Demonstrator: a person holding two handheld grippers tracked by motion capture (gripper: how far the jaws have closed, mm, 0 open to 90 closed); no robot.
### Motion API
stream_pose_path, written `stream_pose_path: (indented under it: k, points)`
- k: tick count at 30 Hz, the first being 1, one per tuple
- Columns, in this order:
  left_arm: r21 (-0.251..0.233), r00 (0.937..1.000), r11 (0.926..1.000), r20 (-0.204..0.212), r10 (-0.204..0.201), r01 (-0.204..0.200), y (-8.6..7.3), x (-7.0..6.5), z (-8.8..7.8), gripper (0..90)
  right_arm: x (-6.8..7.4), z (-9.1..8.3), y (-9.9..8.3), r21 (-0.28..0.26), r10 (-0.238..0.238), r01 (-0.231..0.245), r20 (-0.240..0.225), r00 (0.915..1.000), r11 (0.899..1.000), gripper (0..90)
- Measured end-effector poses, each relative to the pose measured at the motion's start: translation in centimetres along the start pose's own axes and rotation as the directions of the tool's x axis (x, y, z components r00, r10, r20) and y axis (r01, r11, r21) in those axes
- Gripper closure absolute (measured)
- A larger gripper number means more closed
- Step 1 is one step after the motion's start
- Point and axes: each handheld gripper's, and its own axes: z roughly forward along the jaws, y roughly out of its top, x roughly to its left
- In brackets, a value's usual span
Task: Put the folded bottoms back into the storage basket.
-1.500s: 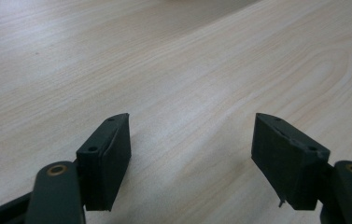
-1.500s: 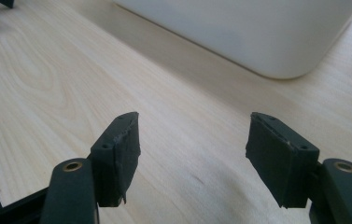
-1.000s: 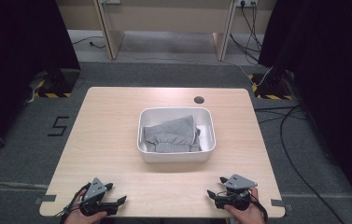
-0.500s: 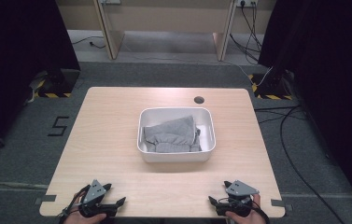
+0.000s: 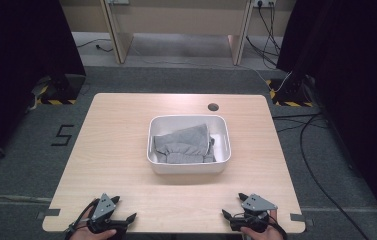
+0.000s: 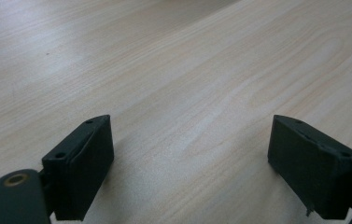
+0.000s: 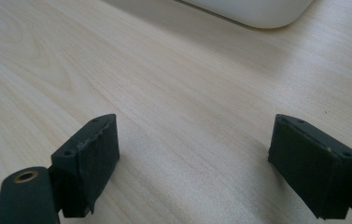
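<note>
A white tub (image 5: 188, 168) stands in the middle of the wooden table (image 5: 116, 130), with a crumpled grey cloth (image 5: 182, 144) lying inside it. My left gripper (image 5: 125, 207) rests near the table's front left edge; its jaws have just been opening and stand wide apart over bare wood (image 6: 190, 163). At the front right, my right gripper (image 5: 232, 205) is open too, its jaws having just been opening with nothing between them (image 7: 194, 163). A corner of the tub (image 7: 253, 11) shows ahead of the right gripper.
A round cable hole (image 5: 213, 107) sits at the table's far side. Dark curtains (image 5: 16, 60) flank the table, and cables (image 5: 306, 150) trail over the grey floor on the right. Bare wood lies between the grippers and the tub.
Both grippers' jaws stand wider apart than a second ago. The hands have hardly shifted; the right one has slipped slightly toward the near edge.
</note>
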Motion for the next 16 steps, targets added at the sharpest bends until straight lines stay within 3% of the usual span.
stream_pose_path:
  k: [16]
  points:
    - [-0.006, 0.9999, 0.9999, 0.009, 0.009, -0.009, -0.06, 0.12, 0.02, 13.8, -0.03, 0.04, -0.05, -0.006, -0.005, 0.005, -0.003, 1.0, 1.0, 16.6]
